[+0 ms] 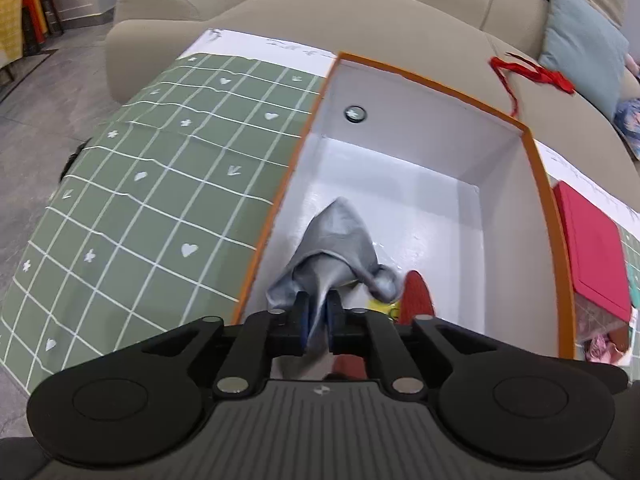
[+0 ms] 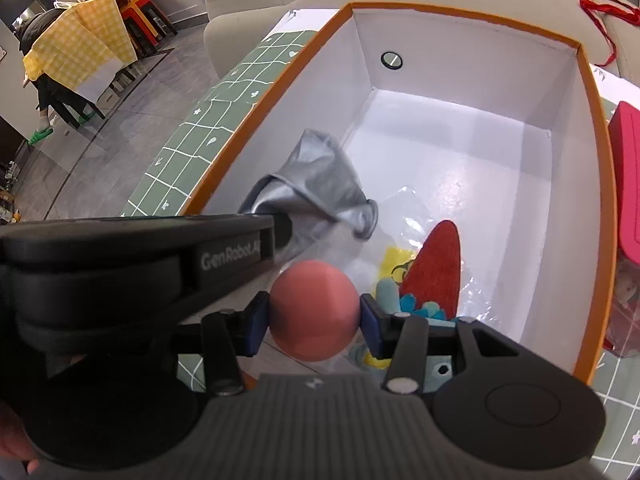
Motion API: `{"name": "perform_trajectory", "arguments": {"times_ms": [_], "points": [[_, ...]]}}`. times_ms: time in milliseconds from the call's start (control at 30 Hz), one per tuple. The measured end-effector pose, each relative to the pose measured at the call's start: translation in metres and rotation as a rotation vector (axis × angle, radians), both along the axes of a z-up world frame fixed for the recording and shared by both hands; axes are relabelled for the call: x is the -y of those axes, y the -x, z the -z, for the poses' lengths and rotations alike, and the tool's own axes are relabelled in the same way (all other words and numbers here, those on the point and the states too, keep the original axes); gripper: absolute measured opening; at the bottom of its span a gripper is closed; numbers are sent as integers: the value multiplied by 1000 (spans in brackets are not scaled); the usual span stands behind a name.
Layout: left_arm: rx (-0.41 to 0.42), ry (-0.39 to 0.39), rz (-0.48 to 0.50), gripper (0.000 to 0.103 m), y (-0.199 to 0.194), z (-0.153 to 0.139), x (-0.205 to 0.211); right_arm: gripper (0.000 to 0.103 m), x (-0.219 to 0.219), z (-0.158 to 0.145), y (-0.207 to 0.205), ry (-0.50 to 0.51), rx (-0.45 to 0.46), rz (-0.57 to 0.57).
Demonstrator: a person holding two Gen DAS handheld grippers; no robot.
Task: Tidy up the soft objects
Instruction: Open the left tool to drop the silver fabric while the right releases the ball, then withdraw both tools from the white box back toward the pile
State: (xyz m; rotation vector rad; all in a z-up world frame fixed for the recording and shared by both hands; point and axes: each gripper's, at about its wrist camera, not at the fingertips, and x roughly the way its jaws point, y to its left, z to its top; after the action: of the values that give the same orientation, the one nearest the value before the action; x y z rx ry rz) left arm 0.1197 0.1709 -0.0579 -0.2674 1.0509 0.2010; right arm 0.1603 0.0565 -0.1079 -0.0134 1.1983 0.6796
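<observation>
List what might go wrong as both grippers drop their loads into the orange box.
1. The left gripper pinches the grey cloth near the box's left wall; released there, it may drape over the rim.
2. The pink ball in the right gripper could roll or bounce off the bagged toy below.
3. The grippers sit close and might bump.

Beyond my tongs, a beige sofa (image 1: 360,4) carried a light blue cushion (image 1: 584,44) and red ribbon (image 1: 532,70); a yellow checked cloth (image 2: 76,40) covered distant furniture.

Orange-rimmed box (image 1: 546,184) on green checked cloth (image 1: 152,184)
</observation>
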Motion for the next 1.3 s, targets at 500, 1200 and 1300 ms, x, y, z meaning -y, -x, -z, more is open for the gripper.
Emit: {"name": "perform_trajectory", "arguments": {"times_ms": [500,1200,1300], "points": [[59,-23,-2,72,7,-22,7,49,-3,10,-3,-7,-43,19],[221,-6,4,76,29,-70,-7,83,5,-14,3,-94,7,-7],[258,7,-15,76,34,-80,-9,89,11,-22,7,-117,29,-10]]}}
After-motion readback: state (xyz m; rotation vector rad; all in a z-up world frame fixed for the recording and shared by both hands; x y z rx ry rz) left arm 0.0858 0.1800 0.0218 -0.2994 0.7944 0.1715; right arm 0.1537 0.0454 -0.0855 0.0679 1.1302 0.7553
